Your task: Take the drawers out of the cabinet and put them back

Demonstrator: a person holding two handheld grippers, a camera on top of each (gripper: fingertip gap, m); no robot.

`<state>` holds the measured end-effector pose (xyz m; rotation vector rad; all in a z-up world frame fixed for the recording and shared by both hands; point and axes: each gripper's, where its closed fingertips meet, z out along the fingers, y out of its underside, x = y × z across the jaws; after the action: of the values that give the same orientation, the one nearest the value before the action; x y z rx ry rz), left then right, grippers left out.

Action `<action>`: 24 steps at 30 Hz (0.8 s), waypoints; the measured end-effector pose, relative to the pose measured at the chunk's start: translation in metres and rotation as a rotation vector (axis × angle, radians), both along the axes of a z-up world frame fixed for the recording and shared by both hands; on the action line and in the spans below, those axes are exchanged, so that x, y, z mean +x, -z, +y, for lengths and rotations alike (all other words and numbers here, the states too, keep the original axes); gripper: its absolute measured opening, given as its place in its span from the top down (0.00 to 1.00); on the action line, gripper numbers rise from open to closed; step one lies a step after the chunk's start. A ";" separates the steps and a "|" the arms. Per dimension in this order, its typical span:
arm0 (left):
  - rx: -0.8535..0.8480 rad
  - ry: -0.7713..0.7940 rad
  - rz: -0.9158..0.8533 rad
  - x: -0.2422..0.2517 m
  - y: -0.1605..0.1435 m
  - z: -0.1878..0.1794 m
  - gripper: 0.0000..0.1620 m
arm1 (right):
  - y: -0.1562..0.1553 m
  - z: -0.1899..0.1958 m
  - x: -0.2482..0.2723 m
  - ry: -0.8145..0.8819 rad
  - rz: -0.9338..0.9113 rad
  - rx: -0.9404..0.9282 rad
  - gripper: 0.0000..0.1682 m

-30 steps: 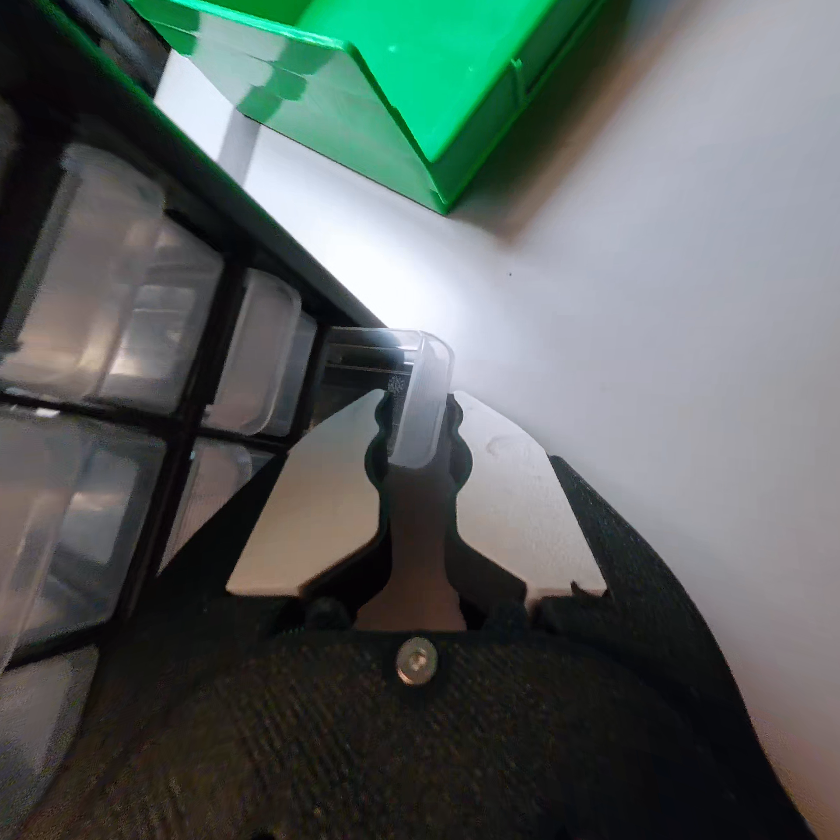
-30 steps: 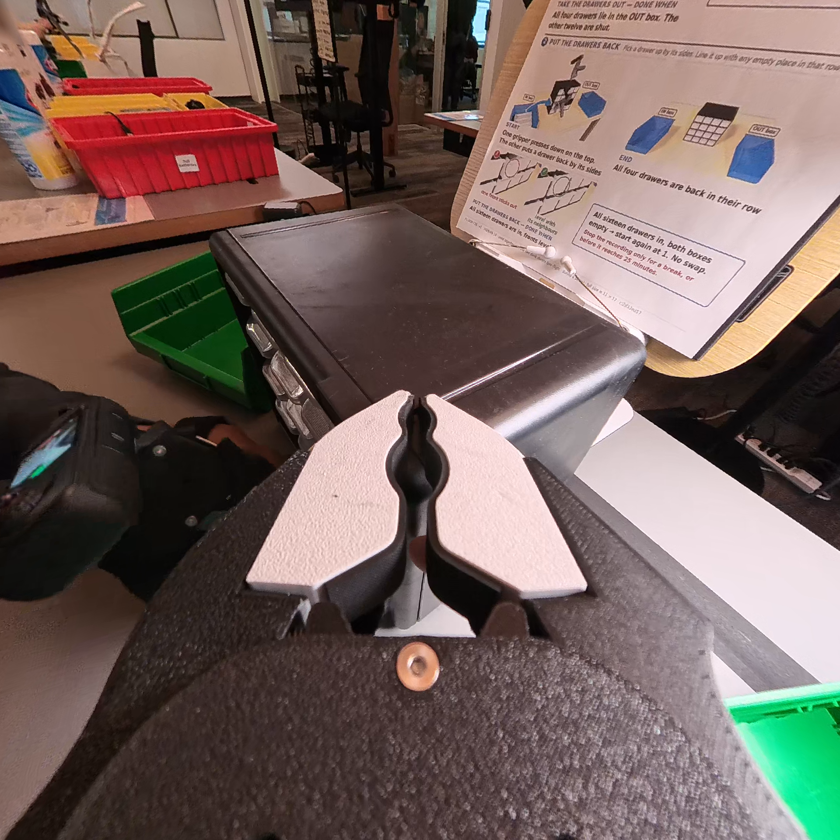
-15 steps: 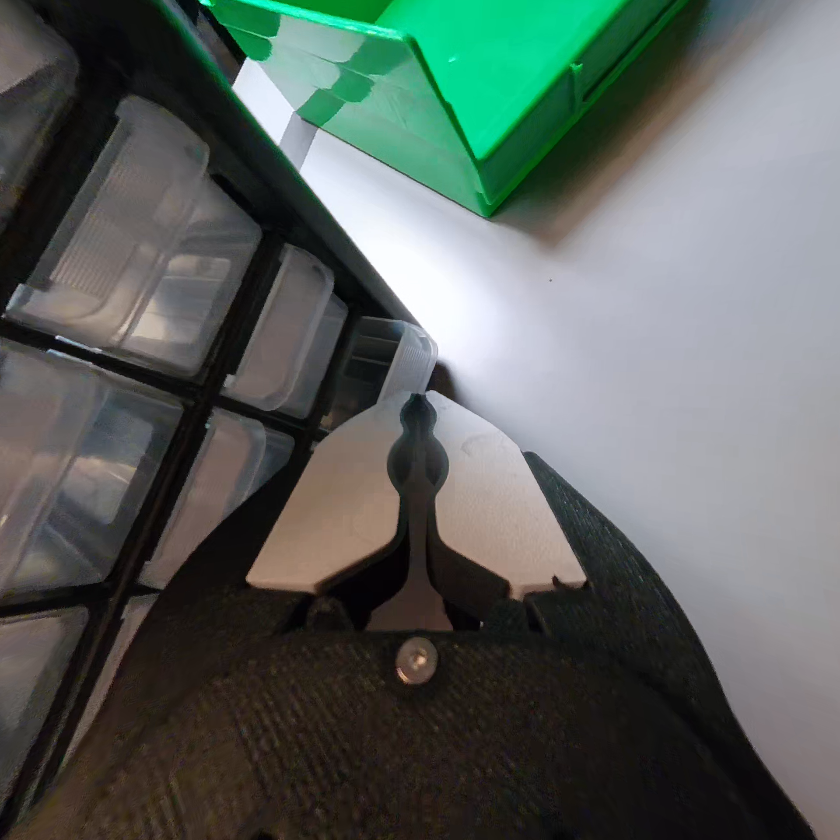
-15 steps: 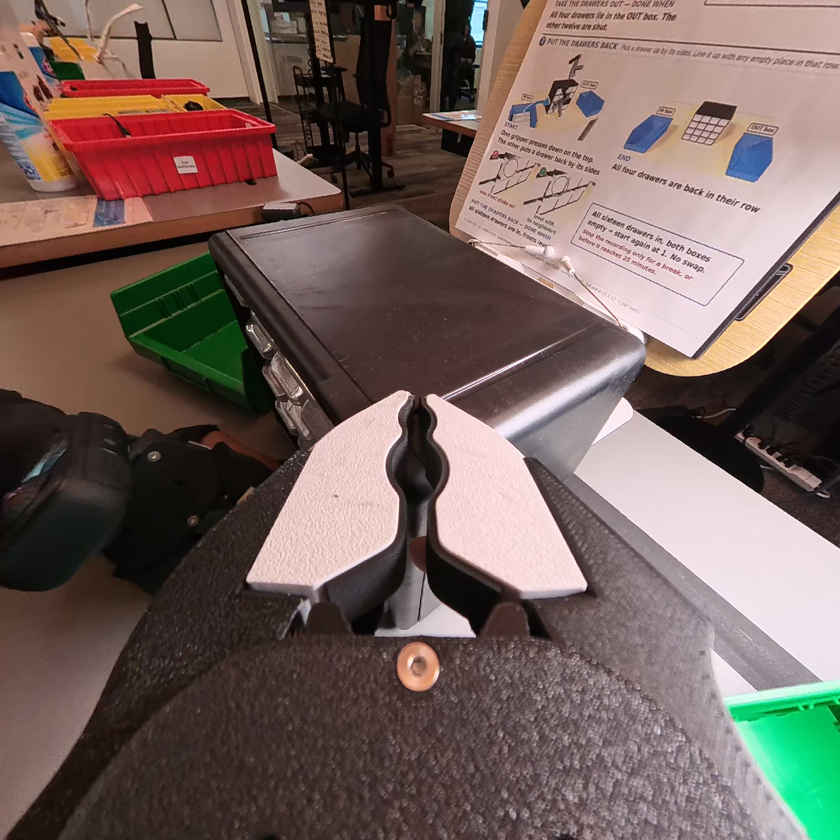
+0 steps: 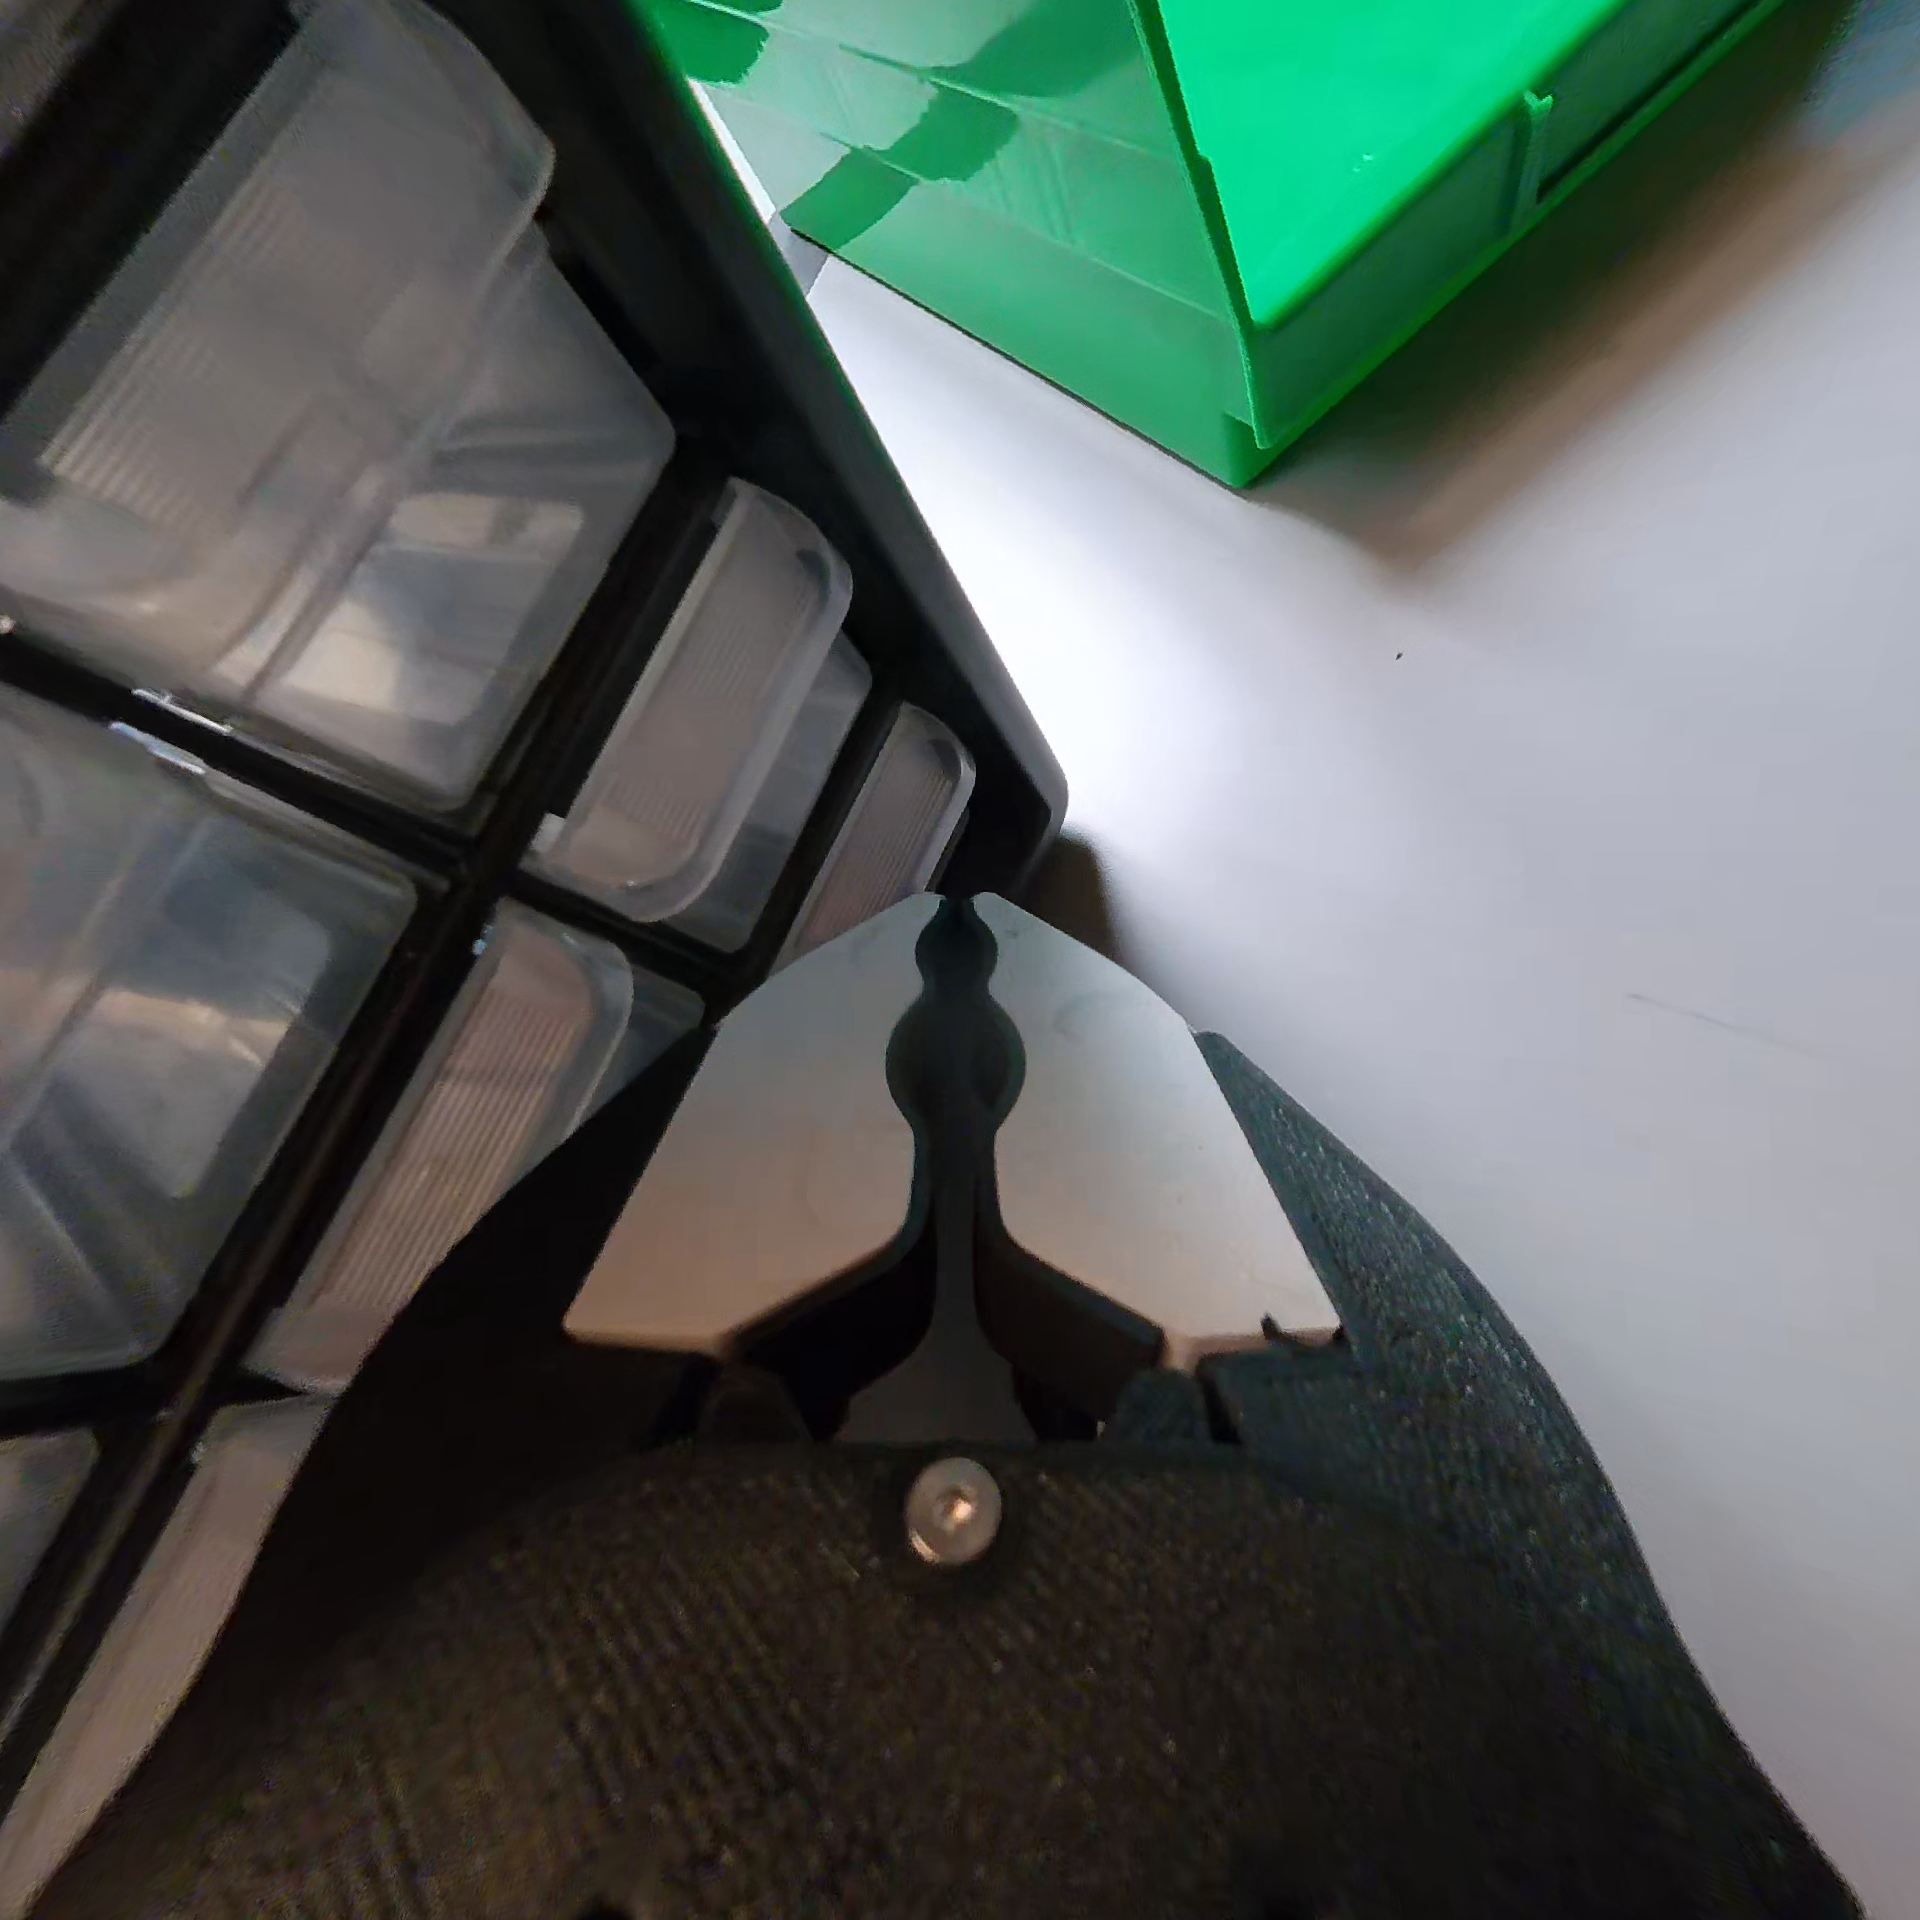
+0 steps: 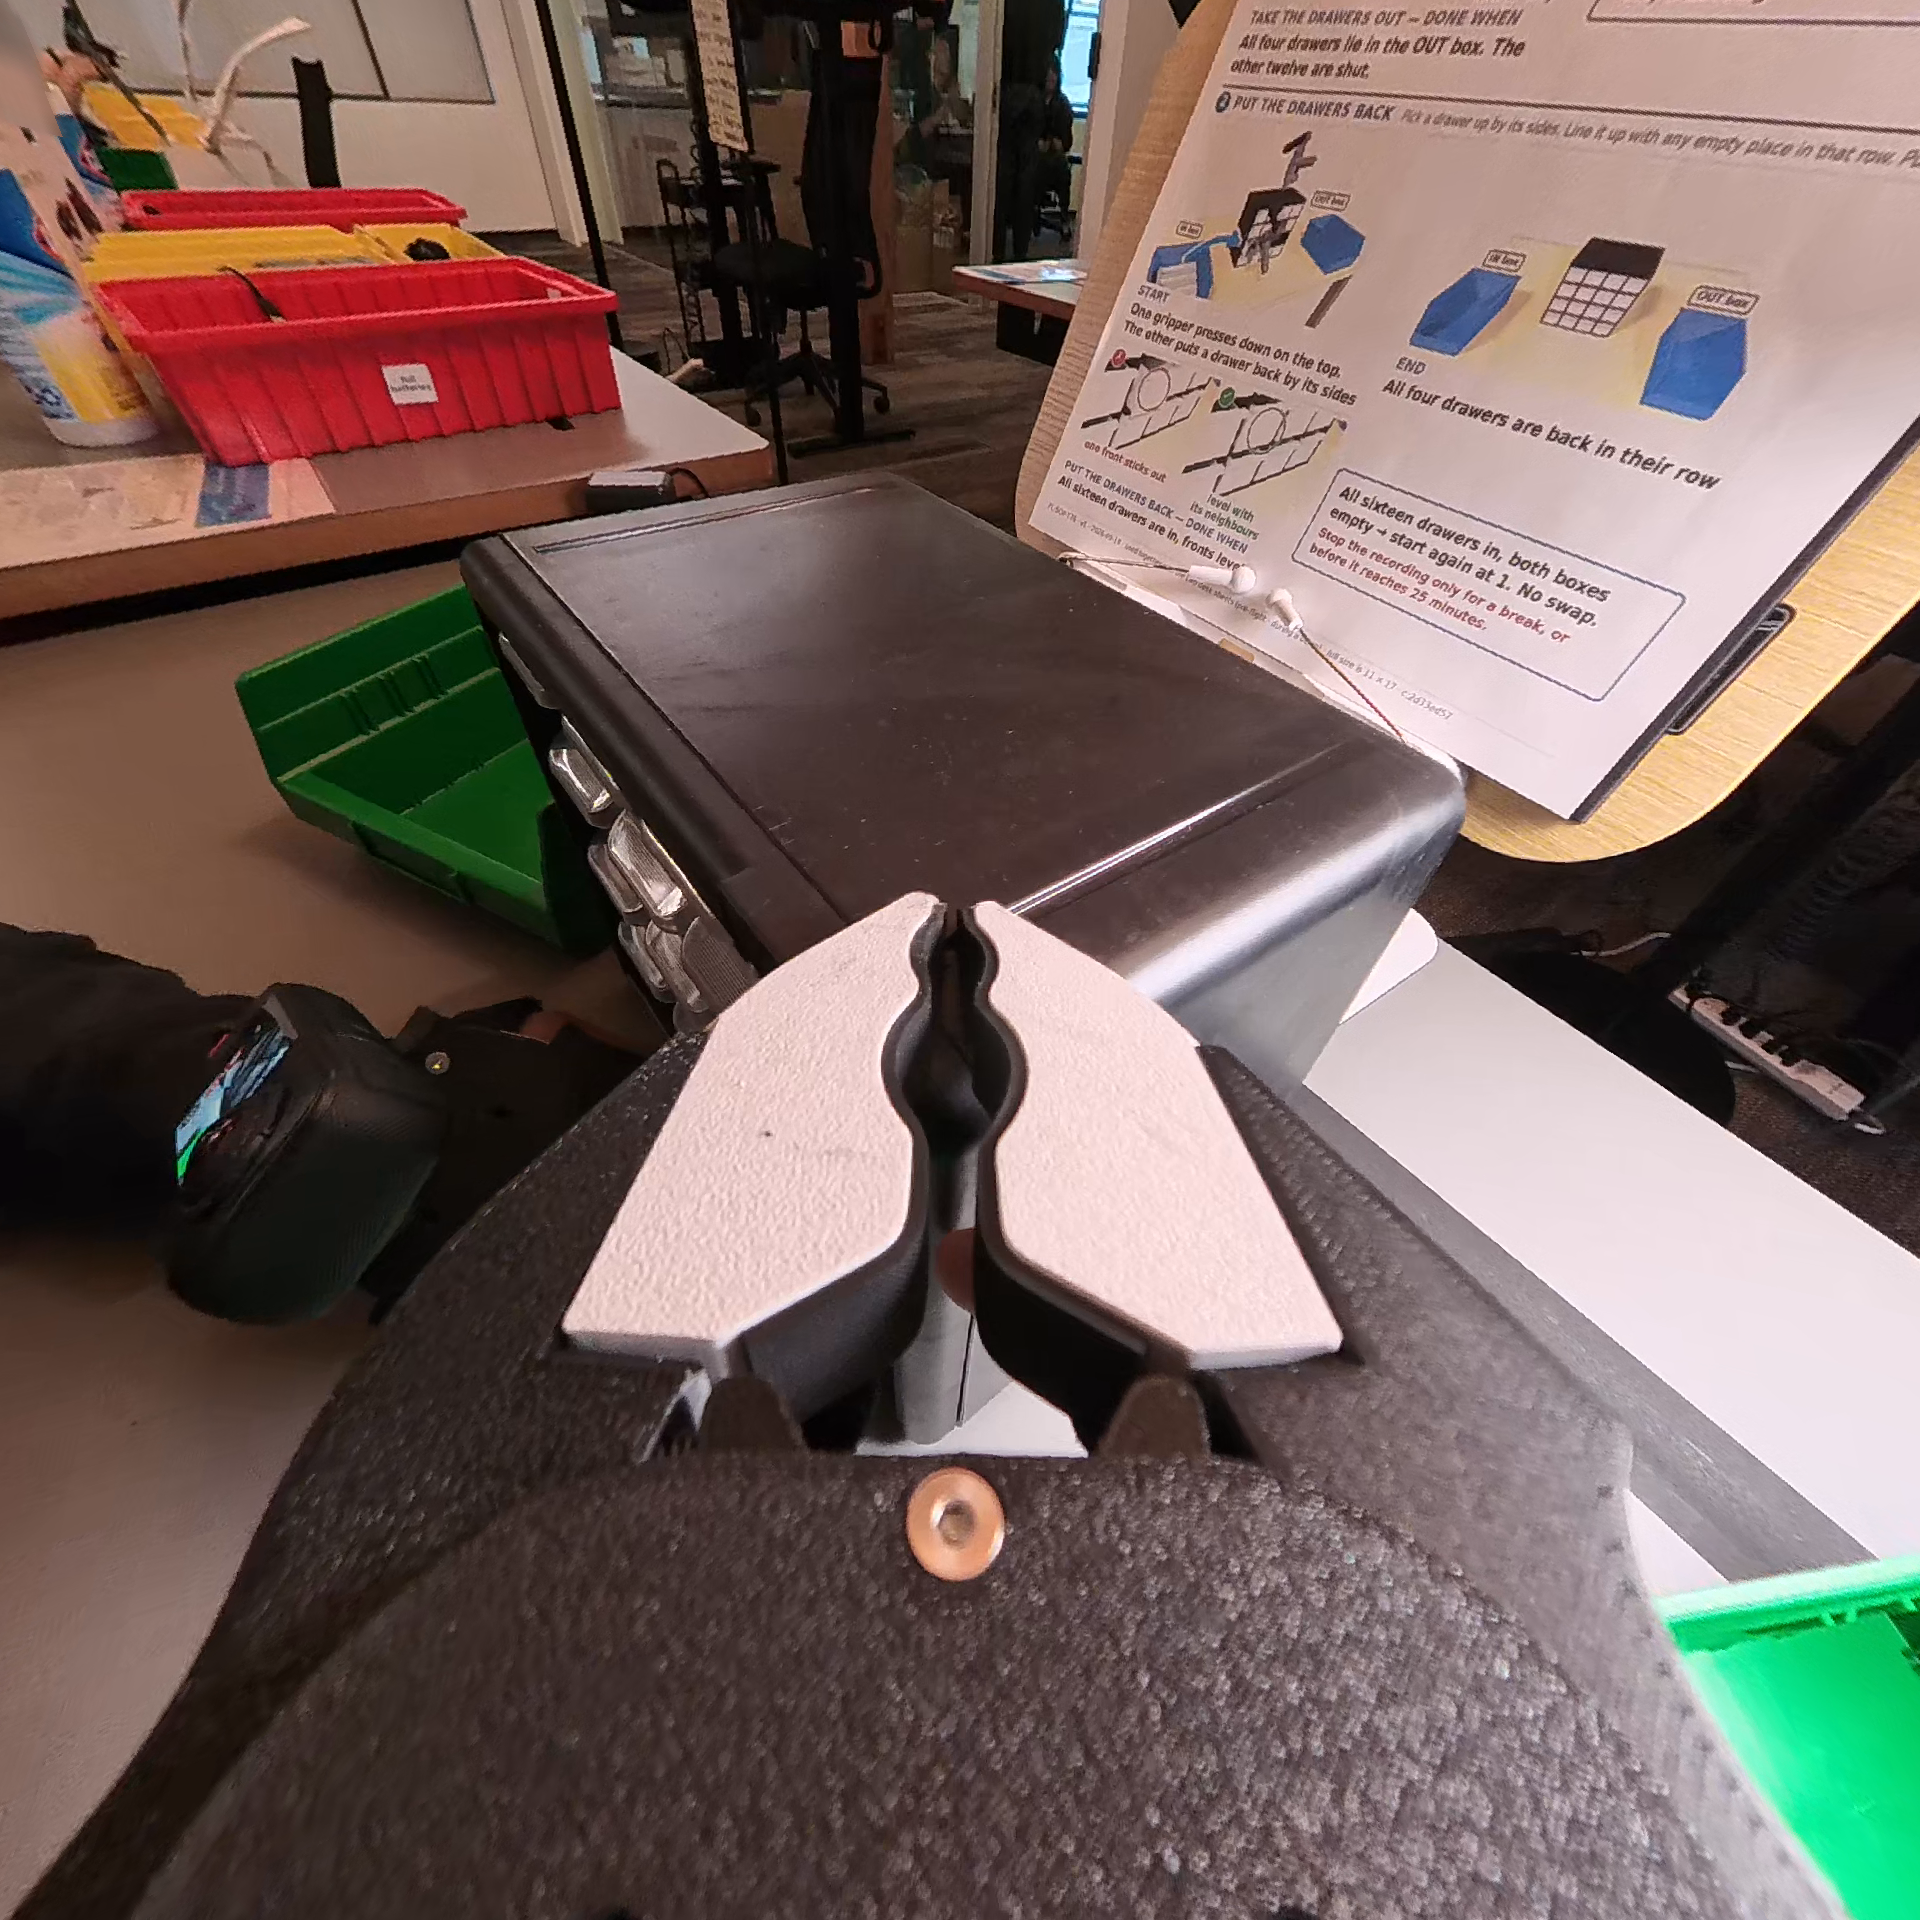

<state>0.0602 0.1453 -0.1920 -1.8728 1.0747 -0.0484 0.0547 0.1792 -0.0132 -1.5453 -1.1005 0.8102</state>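
Note:
The black cabinet [image 5: 914, 582] fills the left of the left wrist view, its slots filled with clear drawers. My left gripper [image 5: 956, 906] is shut and empty, its tips at the front of the end drawer [image 5: 894, 821], which sits level with its neighbours. In the right wrist view my right gripper [image 6: 951, 916] is shut and empty, at the near edge of the cabinet's top [image 6: 935, 707]. The left gripper's body [image 6: 291, 1143] lies low in front of the cabinet's drawers [image 6: 644, 883].
A green bin [image 5: 1351, 208] stands on the white table [image 5: 1455, 935] just beyond the cabinet; it also shows in the right wrist view [image 6: 416, 748]. Another green bin's corner [image 6: 1818, 1714] is at lower right. An instruction board [image 6: 1507, 364] leans behind the cabinet. Red trays [image 6: 364, 343] sit on a far table.
The left gripper let go of the end drawer's front, shut, and moved in toward the cabinet; the drawer went from sticking out to level with its neighbours. The right gripper stayed put.

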 end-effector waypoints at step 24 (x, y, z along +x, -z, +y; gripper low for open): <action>0.279 -0.196 -0.387 -0.145 -0.215 -0.028 0.95 | 0.000 0.000 0.000 0.025 -0.023 0.027 0.99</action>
<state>-0.0850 0.1174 0.0228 -1.6219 0.5979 -0.1346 0.0543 0.1796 -0.0129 -1.5464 -1.1027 0.7588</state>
